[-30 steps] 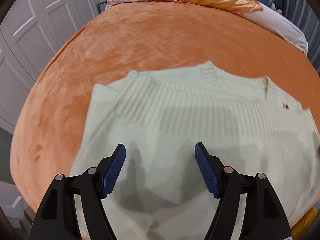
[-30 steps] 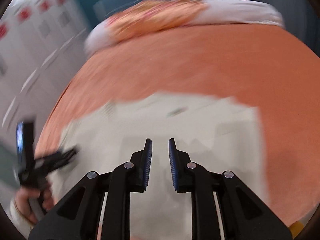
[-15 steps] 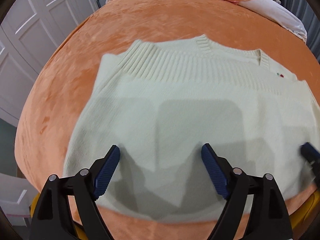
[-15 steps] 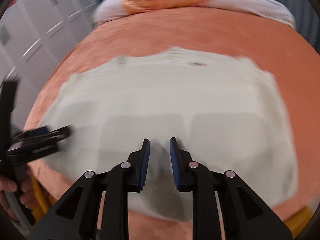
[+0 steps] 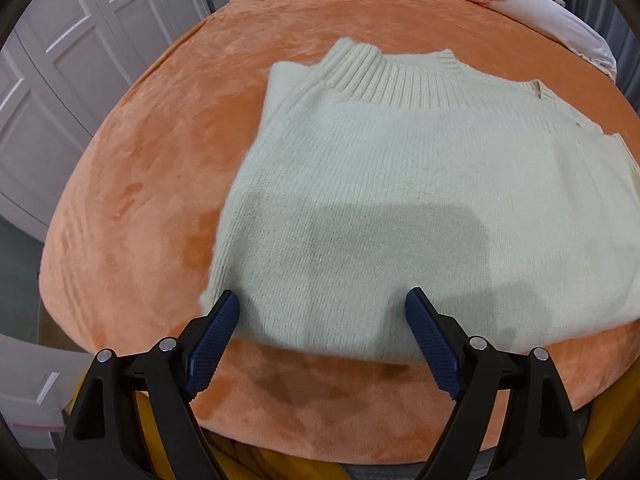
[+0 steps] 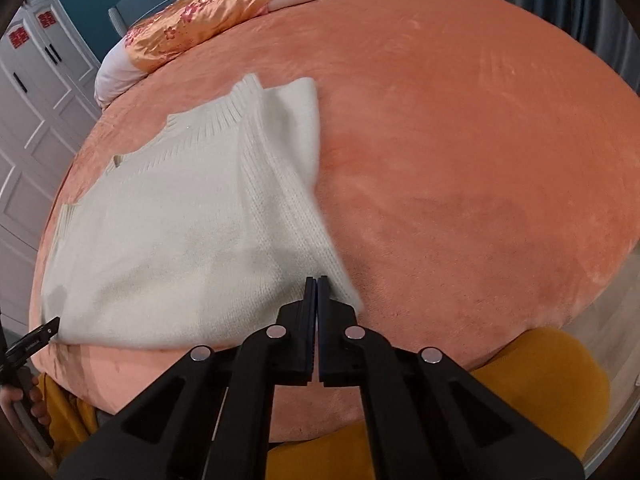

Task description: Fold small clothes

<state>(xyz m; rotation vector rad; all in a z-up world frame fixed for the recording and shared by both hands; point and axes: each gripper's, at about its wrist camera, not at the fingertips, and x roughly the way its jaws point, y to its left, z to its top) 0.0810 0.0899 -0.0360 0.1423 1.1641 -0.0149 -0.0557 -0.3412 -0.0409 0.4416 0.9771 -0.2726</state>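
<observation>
A cream knit sweater lies flat on the orange bedspread, its ribbed band toward the far side. My left gripper is open and hangs over the sweater's near left corner, one blue pad at the edge. It also shows as a tip at the left of the right wrist view, left gripper. My right gripper is shut, its tips at the near right corner of the sweater. No fabric shows between the pads.
Pillows, one in orange satin, lie at the head of the bed. White wardrobe doors stand along the left. A mustard cloth hangs below the bed's near edge. A hand holds the left gripper's handle.
Both grippers moved apart toward the sweater's near corners, left one leftward, right one rightward and lower. The right jaws went from slightly apart to closed. The left jaws widened a little.
</observation>
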